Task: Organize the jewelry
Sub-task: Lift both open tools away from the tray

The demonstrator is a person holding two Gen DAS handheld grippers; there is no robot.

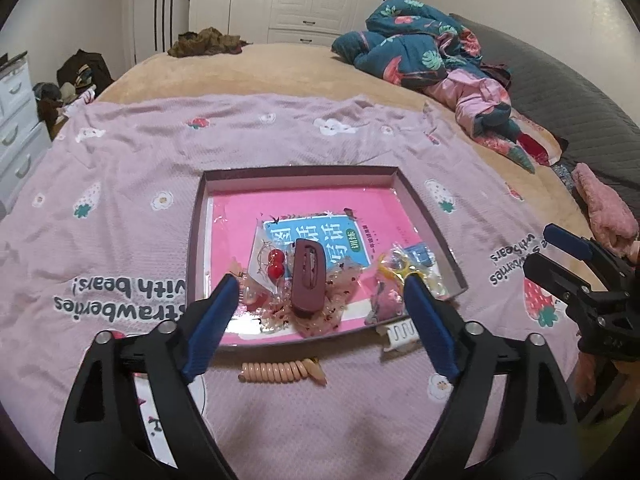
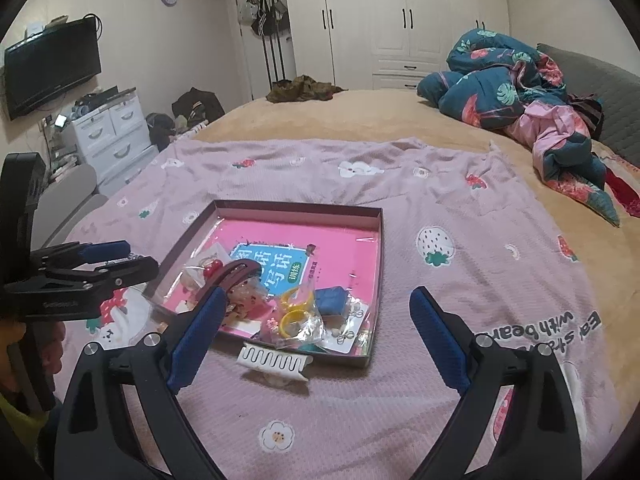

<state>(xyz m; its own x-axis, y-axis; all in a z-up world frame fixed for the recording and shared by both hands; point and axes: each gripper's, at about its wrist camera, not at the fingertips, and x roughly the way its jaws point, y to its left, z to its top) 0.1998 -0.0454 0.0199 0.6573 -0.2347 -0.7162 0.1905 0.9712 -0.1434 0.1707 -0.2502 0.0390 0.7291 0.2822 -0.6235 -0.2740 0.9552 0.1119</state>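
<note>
My left gripper [image 1: 320, 304] and right gripper [image 2: 316, 316] both hang spread wide, holding nothing. The white comb clip [image 2: 274, 360] is half hidden behind my left finger, touching the tray [image 1: 424, 204]. Small bagged pieces blur together inside around the maroon clip [image 1: 306, 280]. The coil tie [image 1: 280, 372] lies outside on the blanket [image 2: 460, 280].

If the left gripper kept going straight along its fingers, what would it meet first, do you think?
Most likely the dark red hair clip, which lies in the box centred between the open left gripper fingers. Depth is uncertain; the box's near edge might come first if it travels low.
</note>
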